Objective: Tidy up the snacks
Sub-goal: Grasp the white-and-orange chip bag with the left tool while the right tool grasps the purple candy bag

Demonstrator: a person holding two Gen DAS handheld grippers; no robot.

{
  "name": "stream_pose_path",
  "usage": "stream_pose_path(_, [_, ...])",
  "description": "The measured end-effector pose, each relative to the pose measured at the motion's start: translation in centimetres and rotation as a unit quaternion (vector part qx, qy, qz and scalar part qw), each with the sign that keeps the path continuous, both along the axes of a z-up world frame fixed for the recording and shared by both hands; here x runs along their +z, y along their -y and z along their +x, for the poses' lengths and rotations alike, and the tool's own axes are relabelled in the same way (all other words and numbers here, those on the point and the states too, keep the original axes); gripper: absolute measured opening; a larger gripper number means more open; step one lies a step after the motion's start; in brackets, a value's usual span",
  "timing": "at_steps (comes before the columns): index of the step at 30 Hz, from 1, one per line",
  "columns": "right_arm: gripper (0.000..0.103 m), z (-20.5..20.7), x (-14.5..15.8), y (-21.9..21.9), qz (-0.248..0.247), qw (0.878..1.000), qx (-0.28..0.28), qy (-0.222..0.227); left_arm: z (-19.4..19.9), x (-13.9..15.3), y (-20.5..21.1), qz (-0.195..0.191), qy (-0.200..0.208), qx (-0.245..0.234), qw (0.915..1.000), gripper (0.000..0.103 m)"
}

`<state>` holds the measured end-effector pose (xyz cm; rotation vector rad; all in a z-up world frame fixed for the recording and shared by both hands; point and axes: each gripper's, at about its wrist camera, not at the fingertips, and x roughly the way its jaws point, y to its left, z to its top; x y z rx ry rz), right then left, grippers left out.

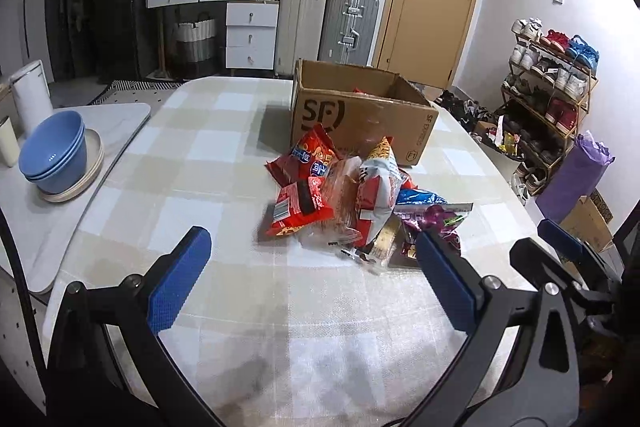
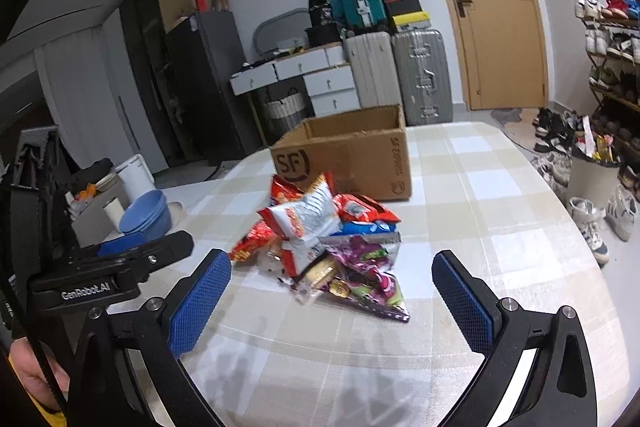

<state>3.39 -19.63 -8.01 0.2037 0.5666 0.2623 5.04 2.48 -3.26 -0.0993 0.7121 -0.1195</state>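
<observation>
Approach step. Left view: left gripper [image 1: 308,263] wide open, empty, short of the snacks [image 1: 352,203] heaped before the box [image 1: 360,115]. Right view: right gripper [image 2: 332,287] wide open, empty, facing the purple bag [image 2: 368,267]. Next, probably: close on one bag, lift into the box.

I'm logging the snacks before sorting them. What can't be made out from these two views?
- Cardboard box contents: near wall hides them, both views.
- Packets low in the snack pile: covered by upper packets.
- Packet labels: blurred, too small.
- Purple packet: partly behind a left gripper finger.
</observation>
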Motion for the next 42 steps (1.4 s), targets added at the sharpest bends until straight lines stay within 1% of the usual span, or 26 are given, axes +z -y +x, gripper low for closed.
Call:
stream_pose_path(4, [0.102,0.8,-1.4,0.2,0.007,1.000,-0.002,-0.015,2.5,-0.6,1.3,0.014,-0.003,-0.014,0.9998,0.102])
stream_pose_path(6, [0.102,1.1,-2.0,0.4,0.014,1.000,-0.003,-0.020,3.9,-1.0,1.7,0.010,-0.008,-0.015,0.9998,0.102])
stream_pose_path(10, [0.102,1.7,-3.2,0.9,0.017,0.999,-0.002,-0.031,7.7,-2.7,2.7,-0.007,-0.040,-0.025,0.9989,0.102])
stream_pose_path(12, [0.102,2.1,-3.7,1.2,0.021,0.999,-0.003,-0.037,8.9,-3.3,3.1,-0.011,-0.046,-0.025,0.9986,0.102])
stream_pose_path(18, [0.102,3.3,-5.1,2.0,0.027,0.998,-0.001,-0.052,13.3,-5.2,5.4,0.002,-0.056,-0.037,0.9977,0.102])
stream_pose_path(20, [0.102,3.7,-5.3,2.2,0.026,0.998,-0.002,-0.054,14.5,-5.7,6.1,0.003,-0.058,-0.041,0.9975,0.100])
stream_pose_path(21, [0.102,3.7,-5.3,2.3,0.026,0.998,-0.003,-0.055,15.0,-5.9,6.4,0.001,-0.061,-0.046,0.9971,0.098])
stream_pose_path(23, [0.102,4.1,-5.6,2.6,0.025,0.998,-0.008,-0.058,16.3,-6.6,7.2,0.011,-0.065,-0.050,0.9965,0.091])
stream_pose_path(25, [0.101,4.4,-5.9,3.0,0.029,0.998,-0.010,-0.062,17.3,-7.2,8.1,0.020,-0.069,-0.061,0.9956,0.080])
stream_pose_path(27, [0.101,4.6,-6.2,3.2,0.036,0.997,-0.012,-0.068,17.7,-7.8,8.9,0.023,-0.073,-0.071,0.9945,0.075])
stream_pose_path(29, [0.101,4.9,-6.4,3.7,0.048,0.996,-0.012,-0.076,18.3,-8.8,9.7,0.030,-0.082,-0.076,0.9932,0.068])
stream_pose_path(31, [0.101,5.2,-6.7,4.1,0.060,0.995,-0.013,-0.084,19.1,-10.0,10.5,0.035,-0.096,-0.081,0.9914,0.050])
stream_pose_path(32, [0.101,5.1,-6.8,4.1,0.062,0.994,-0.015,-0.085,19.1,-10.3,10.6,0.034,-0.096,-0.082,0.9914,0.049])
stream_pose_path(33, [0.101,5.1,-6.8,4.2,0.065,0.994,-0.016,-0.086,19.2,-10.4,10.7,0.035,-0.091,-0.082,0.9918,0.046])
stream_pose_path(34, [0.101,5.1,-6.8,4.3,0.067,0.994,-0.016,-0.084,19.3,-10.5,11.0,0.036,-0.087,-0.086,0.9918,0.039])
stream_pose_path(35, [0.101,5.1,-6.8,4.3,0.068,0.994,-0.016,-0.083,19.4,-10.7,11.3,0.038,-0.086,-0.092,0.9913,0.038])
stream_pose_path(37, [0.101,5.0,-6.8,4.1,0.066,0.994,-0.014,-0.084,19.4,-10.9,11.9,0.038,-0.084,-0.098,0.9909,0.032])
stream_pose_path(40, [0.101,5.0,-6.7,4.0,0.063,0.994,-0.013,-0.084,19.1,-11.2,12.2,0.030,-0.085,-0.096,0.9913,0.029])
stream_pose_path(42, [0.101,5.0,-6.8,4.0,0.064,0.994,-0.014,-0.085,18.1,-11.1,12.1,0.027,-0.080,-0.103,0.9911,0.029])
